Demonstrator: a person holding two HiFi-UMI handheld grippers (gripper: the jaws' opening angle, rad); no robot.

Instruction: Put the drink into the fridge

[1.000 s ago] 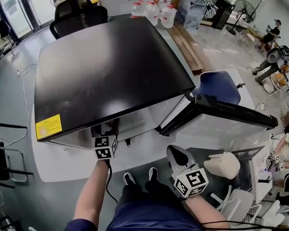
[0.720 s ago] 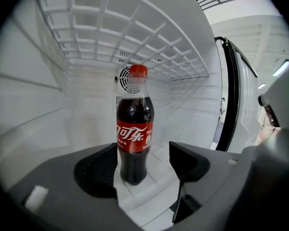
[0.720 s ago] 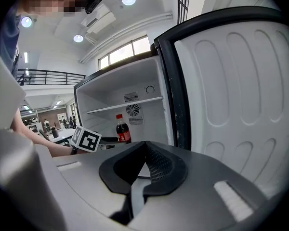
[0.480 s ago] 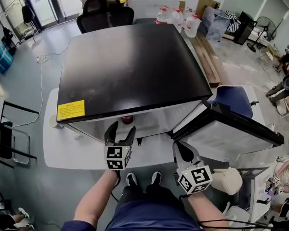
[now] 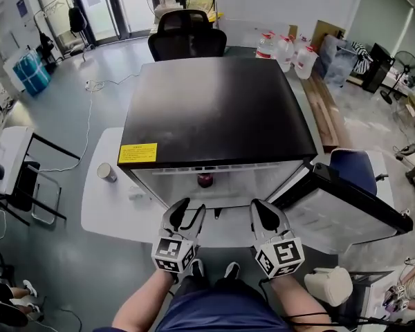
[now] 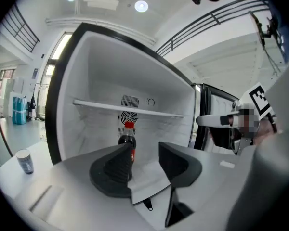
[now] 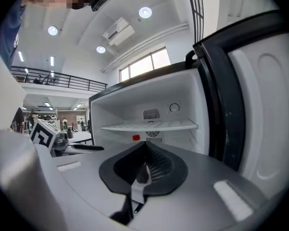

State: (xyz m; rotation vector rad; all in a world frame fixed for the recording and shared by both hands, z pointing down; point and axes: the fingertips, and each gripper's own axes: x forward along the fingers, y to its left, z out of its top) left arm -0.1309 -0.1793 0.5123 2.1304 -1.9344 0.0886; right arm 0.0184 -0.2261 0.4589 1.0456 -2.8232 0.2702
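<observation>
Fridge (image 5: 214,109): 1; drink bottle (image 5: 205,180) inside: 1

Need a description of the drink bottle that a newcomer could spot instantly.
Find the black-topped fridge, its door swung open. Inside, below the white shelf, a dark bottle stands upright on the compartment floor. Its red cap marks it, and it is the only item inside; the cup stands outside.

The right gripper (image 7: 144,147) hides all but the top of the drink bottle (image 7: 136,138).
</observation>
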